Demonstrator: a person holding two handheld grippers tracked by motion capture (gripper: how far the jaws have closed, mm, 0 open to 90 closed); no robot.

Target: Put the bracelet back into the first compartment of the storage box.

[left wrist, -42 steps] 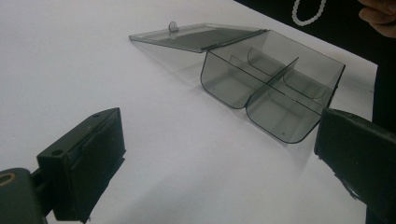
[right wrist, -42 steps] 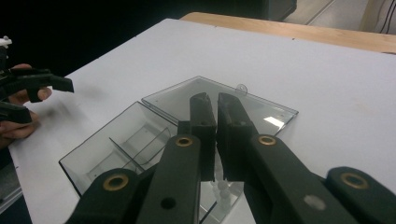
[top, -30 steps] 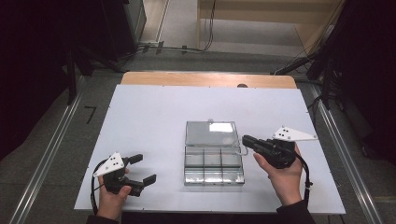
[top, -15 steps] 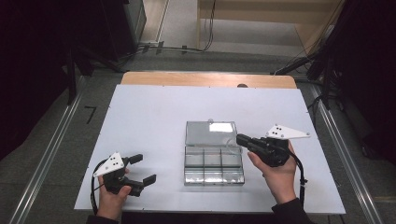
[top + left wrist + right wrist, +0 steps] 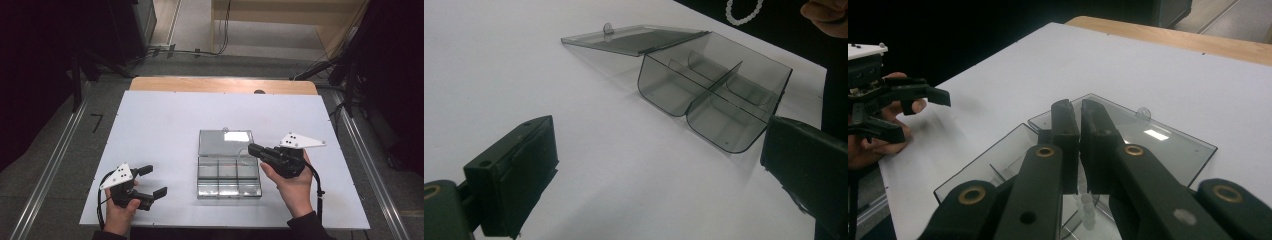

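Note:
A clear plastic box [image 5: 229,176] with several compartments sits at the table's front centre. Its lid [image 5: 225,142] lies open and flat behind it. My right gripper [image 5: 252,149] hovers over the box's far right corner, shut on a string of white beads [image 5: 1087,209] that hangs below the jaws over a compartment. The bead loop [image 5: 744,11] also appears in the left gripper view, dangling beyond the box [image 5: 714,95]. My left gripper [image 5: 157,180] rests at the front left of the table, open, nothing between its jaws, pointing toward the box.
The white table top [image 5: 165,125] ends in a wooden strip [image 5: 220,85] at the far side. Dark equipment and cables lie on the floor beyond. Metal rails [image 5: 50,170] run along both sides of the table.
My right gripper has moved left from beside the box until it is over the box's far right corner. The left gripper has stayed in place.

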